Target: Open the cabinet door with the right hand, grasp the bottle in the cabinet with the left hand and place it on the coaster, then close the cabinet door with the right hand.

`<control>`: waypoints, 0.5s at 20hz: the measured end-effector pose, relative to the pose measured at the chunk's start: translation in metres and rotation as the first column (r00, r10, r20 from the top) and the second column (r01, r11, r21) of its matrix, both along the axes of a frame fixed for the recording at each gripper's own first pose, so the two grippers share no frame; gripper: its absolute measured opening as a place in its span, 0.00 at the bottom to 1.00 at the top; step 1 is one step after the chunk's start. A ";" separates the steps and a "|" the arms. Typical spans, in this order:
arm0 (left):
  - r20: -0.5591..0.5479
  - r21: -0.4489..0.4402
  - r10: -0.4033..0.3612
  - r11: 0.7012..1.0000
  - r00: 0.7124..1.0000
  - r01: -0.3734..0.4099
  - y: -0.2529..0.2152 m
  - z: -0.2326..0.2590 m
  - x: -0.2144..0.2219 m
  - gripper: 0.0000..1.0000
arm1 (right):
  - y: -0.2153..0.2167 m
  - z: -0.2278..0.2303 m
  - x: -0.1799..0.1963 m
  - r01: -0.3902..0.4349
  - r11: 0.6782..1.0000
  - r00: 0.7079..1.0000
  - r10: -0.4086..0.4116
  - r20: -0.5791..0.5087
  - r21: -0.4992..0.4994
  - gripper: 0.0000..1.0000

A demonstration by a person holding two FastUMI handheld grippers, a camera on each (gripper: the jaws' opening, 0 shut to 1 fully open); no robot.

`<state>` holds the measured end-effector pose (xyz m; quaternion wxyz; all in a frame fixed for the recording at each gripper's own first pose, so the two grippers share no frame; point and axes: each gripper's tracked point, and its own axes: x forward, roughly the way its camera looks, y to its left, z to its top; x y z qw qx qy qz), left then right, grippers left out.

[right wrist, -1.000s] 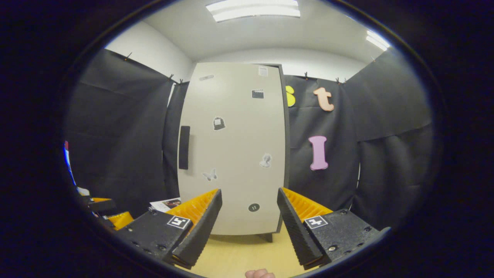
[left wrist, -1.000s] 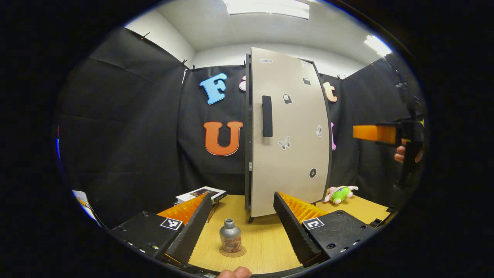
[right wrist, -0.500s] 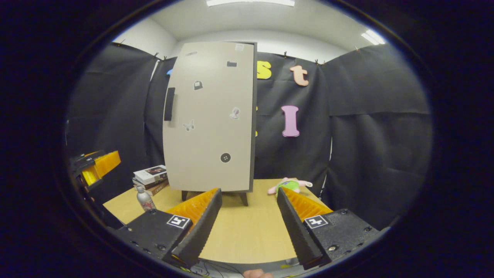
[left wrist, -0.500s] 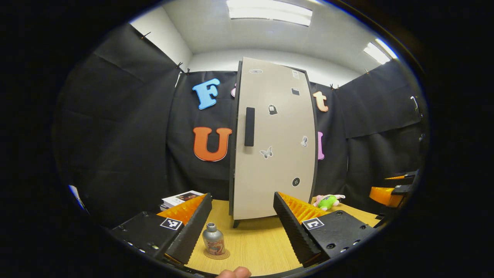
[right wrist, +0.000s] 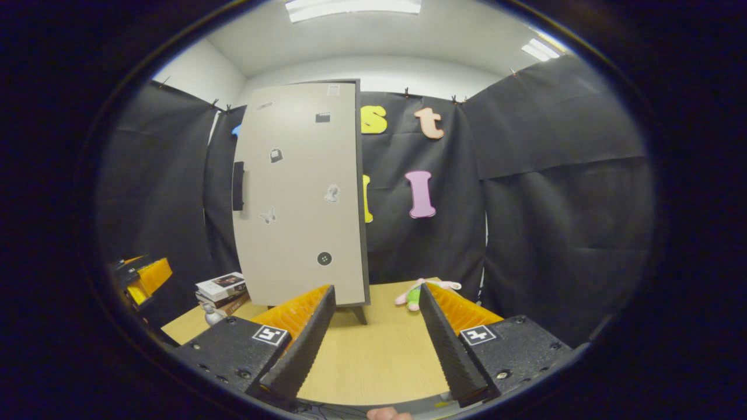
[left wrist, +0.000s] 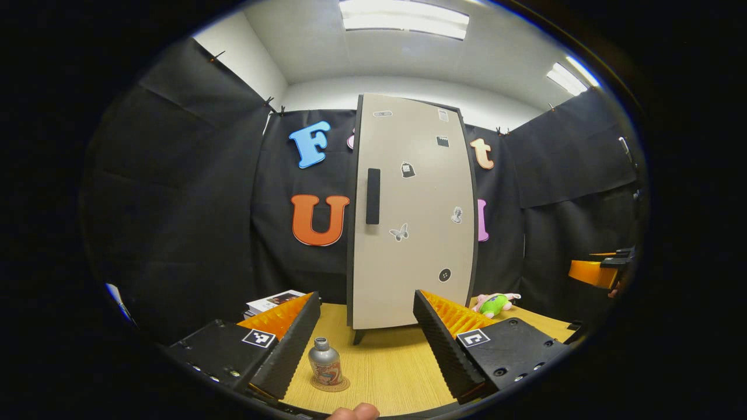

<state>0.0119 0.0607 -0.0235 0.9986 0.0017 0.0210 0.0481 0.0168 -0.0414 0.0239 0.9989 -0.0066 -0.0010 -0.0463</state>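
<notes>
Progress: the bottle [left wrist: 324, 363] stood upright on the coaster [left wrist: 330, 384], so by my reading the fetch-and-place part was done.
Door: the cabinet door [left wrist: 415, 210] sat flush against the cabinet, handle [left wrist: 373, 196] untouched by either tool; it looked shut, so the closing step seemed done too.
Left over: nothing obvious; I judged the job at or very near its end, with both tools drawn back from the cabinet.
Left tongs [left wrist: 367, 332]: spread wide and released, gripping nothing; the bottle stood between the two fingers, nearer the left one in the left gripper view, and apart from both.
Right tongs [right wrist: 377, 329]: also spread wide, empty, touching nothing, bare table [right wrist: 373, 356] between the fingers.
Bottle seen from the right tongs: low and far to the left [right wrist: 211, 314], just in front of a stack of books [right wrist: 220, 290].
Other tool: the right tongs showed far off to the right of the left tongs [left wrist: 595, 272], well clear of the door.
Bystander: a plush toy [left wrist: 494, 303] lay on the table ahead and to the right of the left tongs, beside the cabinet.
</notes>
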 end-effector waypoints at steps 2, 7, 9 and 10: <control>0.001 0.002 -0.003 1.000 1.000 0.003 0.001 0.002 -0.005 0.97 | 0.002 0.000 -0.002 -0.007 1.000 1.000 0.007 -0.001 0.010 0.93; 0.002 0.001 -0.011 1.000 1.000 0.011 0.000 0.002 -0.008 0.97 | 0.004 0.000 -0.005 -0.010 1.000 1.000 0.010 -0.002 0.014 0.93; 0.001 -0.002 -0.015 1.000 1.000 0.015 -0.002 0.002 -0.009 0.97 | 0.006 0.002 -0.005 -0.011 1.000 1.000 0.011 0.004 0.014 0.93; 0.001 -0.001 -0.017 1.000 1.000 0.017 -0.003 0.003 -0.008 0.97 | 0.005 0.002 -0.006 -0.011 1.000 1.000 0.010 0.006 0.015 0.93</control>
